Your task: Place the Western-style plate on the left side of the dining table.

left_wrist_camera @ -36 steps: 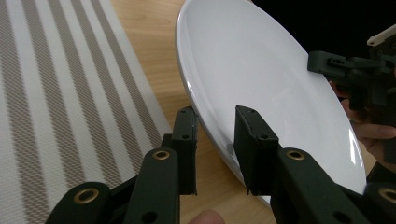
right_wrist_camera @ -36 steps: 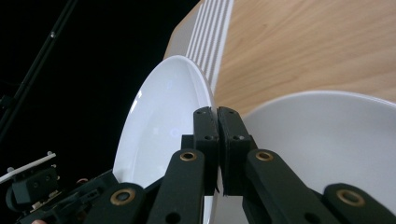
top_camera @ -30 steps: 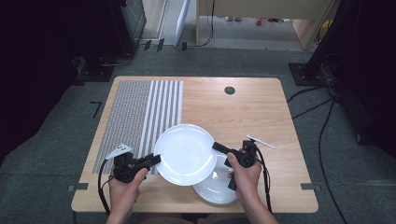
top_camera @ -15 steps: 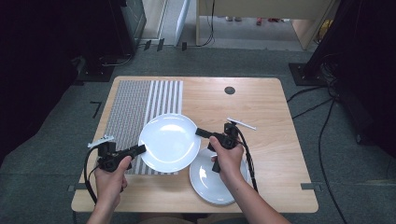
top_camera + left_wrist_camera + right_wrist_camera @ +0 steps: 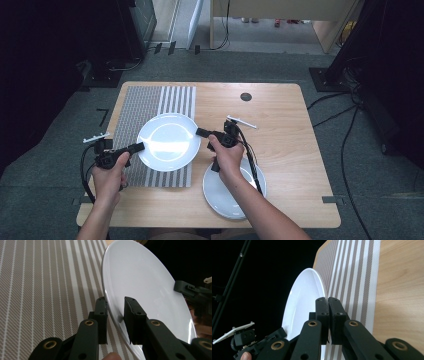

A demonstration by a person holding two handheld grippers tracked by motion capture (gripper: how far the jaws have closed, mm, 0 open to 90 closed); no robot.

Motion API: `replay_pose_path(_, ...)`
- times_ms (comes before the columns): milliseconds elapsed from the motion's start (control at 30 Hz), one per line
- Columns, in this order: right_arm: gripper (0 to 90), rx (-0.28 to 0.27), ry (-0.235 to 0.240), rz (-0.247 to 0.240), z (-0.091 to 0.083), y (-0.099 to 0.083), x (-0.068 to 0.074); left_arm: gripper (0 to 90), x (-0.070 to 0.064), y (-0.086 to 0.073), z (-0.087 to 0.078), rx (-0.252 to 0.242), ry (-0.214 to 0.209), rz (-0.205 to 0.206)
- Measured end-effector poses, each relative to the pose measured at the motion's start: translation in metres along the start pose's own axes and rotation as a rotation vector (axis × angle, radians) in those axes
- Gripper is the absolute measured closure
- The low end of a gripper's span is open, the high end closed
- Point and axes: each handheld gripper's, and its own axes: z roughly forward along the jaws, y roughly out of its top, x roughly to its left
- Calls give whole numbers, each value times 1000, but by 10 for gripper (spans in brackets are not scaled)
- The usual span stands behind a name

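Over striped mat [image 5: 170,102], both grippers — left [image 5: 136,147], right [image 5: 202,132] — clamp one plate's [image 5: 165,140] rim; contact hidden.

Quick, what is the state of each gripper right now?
Left gripper: shut on the left rim of the white plate.
Right gripper: shut on the right rim of the same plate.

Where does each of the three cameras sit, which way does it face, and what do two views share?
High view: above the person's side, facing forward and down on the table; forearms and hands show.
Left gripper view: on the left gripper, looking along its jaws at the plate.
Right gripper view: on the right gripper, its jaws pinching the rim.
Both gripper views share the plate and striped mat.
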Motion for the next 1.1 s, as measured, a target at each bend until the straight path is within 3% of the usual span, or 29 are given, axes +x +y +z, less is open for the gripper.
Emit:
replay_pose_path(167, 887, 6, -16, 38, 17, 5, -2, 743, 10, 14, 4, 3, 16, -2)
replay_pose_path(333, 887, -2, -41, 40, 34, 9, -2, 743, 20, 28, 9, 7, 42, 2)
replay_pose_path(533, 887, -14, -58, 64, 53, 14, -1, 743, 37, 41, 19, 16, 63, -25)
replay_pose_path(700, 886, -8, -105, 61, 70, 15, -7, 751, 49, 50, 29, 25, 90, -28)
replay_pose_path(900, 885, -15, -130, 84, 93, 15, -17, 757, 70, 57, 44, 41, 110, -79)
replay_pose_path(1000, 886, -35, -143, 98, 101, 16, -21, 763, 80, 59, 53, 52, 102, -142)
replay_pose_path(1100, 886, -51, -135, 127, 109, 17, -25, 759, 85, 62, 59, 54, 127, -151)
